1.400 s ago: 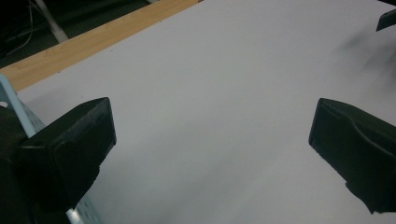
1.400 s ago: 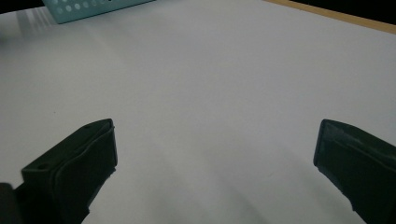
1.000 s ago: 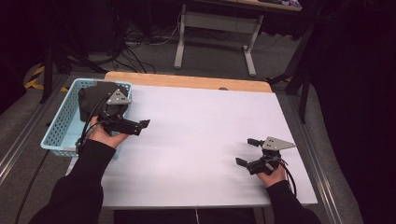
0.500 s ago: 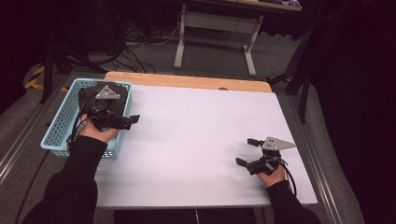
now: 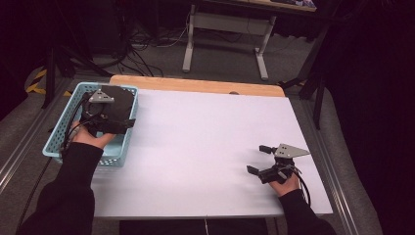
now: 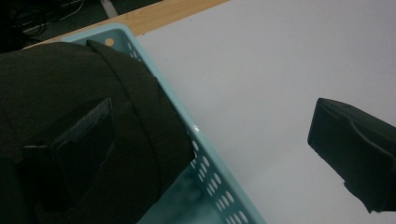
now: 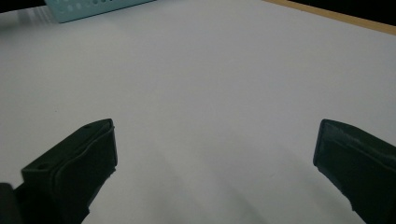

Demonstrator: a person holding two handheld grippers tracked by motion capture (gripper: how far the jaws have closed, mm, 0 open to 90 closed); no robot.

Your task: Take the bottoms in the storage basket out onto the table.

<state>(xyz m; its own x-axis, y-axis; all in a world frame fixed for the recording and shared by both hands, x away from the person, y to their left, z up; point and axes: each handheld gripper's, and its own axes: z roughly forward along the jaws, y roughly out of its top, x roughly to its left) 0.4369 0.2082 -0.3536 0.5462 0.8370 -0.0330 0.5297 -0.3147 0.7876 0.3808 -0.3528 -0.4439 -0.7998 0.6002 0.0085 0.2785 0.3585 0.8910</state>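
Observation:
A light blue plastic basket (image 5: 53, 147) stands at the table's left edge, with a black folded fabric item (image 5: 120, 98) lying in it. My left gripper (image 5: 125, 122) hovers over the basket, open, its jaws pointing right across the basket's right wall. In the left gripper view one jaw is over the black fabric (image 6: 70, 84) and the other over the white table, with the basket rim (image 6: 154, 65) between them. My right gripper (image 5: 258, 159) rests near the front right of the table, open, holding nothing. In the right gripper view its jaws (image 7: 215, 130) stand wide apart over bare white surface.
The white tabletop (image 5: 205, 142) has a wooden strip (image 5: 195, 85) along its far edge. A corner of the basket (image 7: 93, 7) shows far off in the right gripper view. Beyond the table are desk legs and cables on the floor.
My left gripper has moved left and back, from the white surface beside the basket to over the basket. The right gripper has stayed put.

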